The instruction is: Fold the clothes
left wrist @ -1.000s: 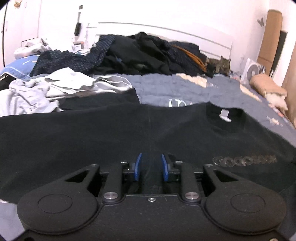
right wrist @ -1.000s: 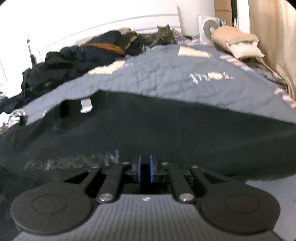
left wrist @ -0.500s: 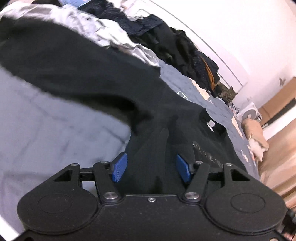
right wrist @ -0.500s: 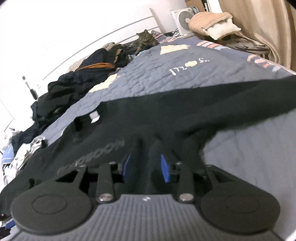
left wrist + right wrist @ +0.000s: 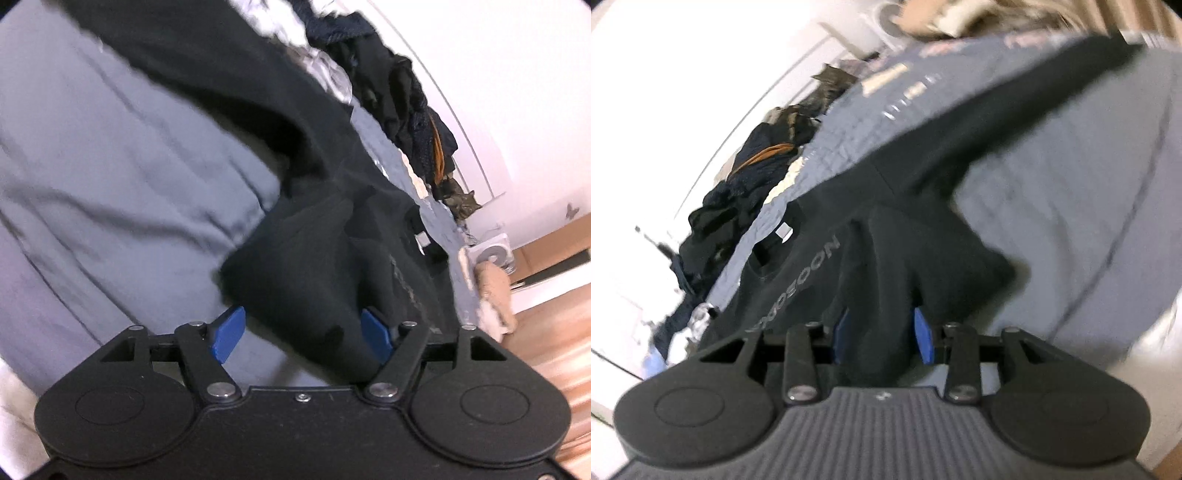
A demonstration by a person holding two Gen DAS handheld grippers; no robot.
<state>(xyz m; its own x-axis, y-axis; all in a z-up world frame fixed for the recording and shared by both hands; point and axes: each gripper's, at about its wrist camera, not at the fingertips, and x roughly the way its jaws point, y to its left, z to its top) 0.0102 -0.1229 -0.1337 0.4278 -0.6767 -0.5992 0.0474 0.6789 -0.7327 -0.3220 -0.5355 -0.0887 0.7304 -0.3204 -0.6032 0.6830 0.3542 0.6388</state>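
A black T-shirt with grey lettering and a white neck label lies on the grey-blue quilt. Its lower part is bunched up toward both grippers. My left gripper is open, its blue pads far apart, and a thick fold of the shirt sits between them against the right pad. My right gripper is open too, with a bundle of the same T-shirt running between its fingers. One sleeve stretches away to the upper right in the right wrist view. Both views are tilted and blurred.
A heap of dark clothes lies along the head of the bed, with a cat beside it. Light crumpled garments lie past the shirt. A small white fan and a beige bundle stand beyond the quilt.
Both grippers have opened from their hold on the shirt's hem. They tilted and moved forward, and the shirt's lower part has bunched up toward the collar.
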